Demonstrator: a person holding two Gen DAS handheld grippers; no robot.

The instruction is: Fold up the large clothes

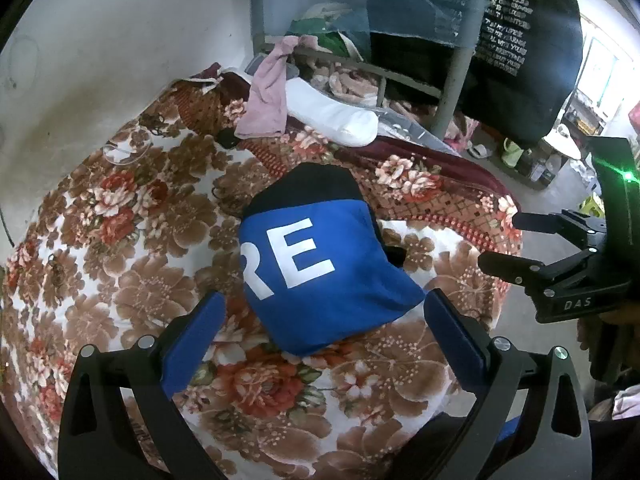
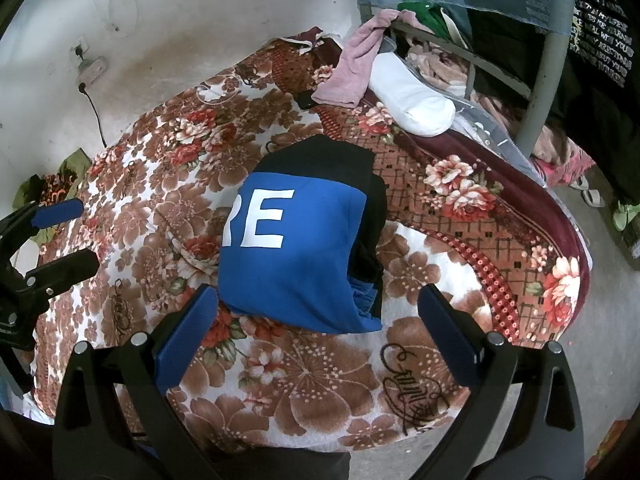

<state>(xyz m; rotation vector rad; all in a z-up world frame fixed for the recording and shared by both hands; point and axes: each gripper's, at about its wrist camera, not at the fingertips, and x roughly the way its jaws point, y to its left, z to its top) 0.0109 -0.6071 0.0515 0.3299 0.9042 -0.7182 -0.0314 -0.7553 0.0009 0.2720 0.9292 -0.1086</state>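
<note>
On the bed [image 1: 120, 216], spread over a plush floral blanket [image 2: 304, 368] of brown and red blossoms on white, lies the folded garment [image 1: 320, 276]: a soft blue knit bundle, roughly rectangular with rounded corners, bearing large white block letters "RE" and capped at its far end by a black band. In the right wrist view its right edge shows stacked layers of black and blue cloth. It sits near the middle of the blanket, free of both tools.

The left hand-held gripper [image 1: 320, 320] hovers just short of the bundle's near edge, its jaws spread wide, wider than the garment; its fingers [image 1: 192, 344] are flat black plastic with matte blue pads and hold nothing. The right hand-held gripper [image 2: 318, 316] is likewise wide open and empty, its blue-padded fingers [image 2: 188, 332] flanking the bundle's near corners without touching. Each tool also appears at the edge of the other's view.

Beyond the garment, a darker maroon blanket [image 2: 480, 216] with a gridded, dotted border lies rumpled. On it rests a smooth white pillow [image 1: 340, 116], oblong and puffy, beside a limp pink cloth [image 1: 268, 96] draped from a grey metal bed frame [image 1: 456, 80]. A black shirt [image 1: 520, 52] with pale printed text hangs there.
</note>
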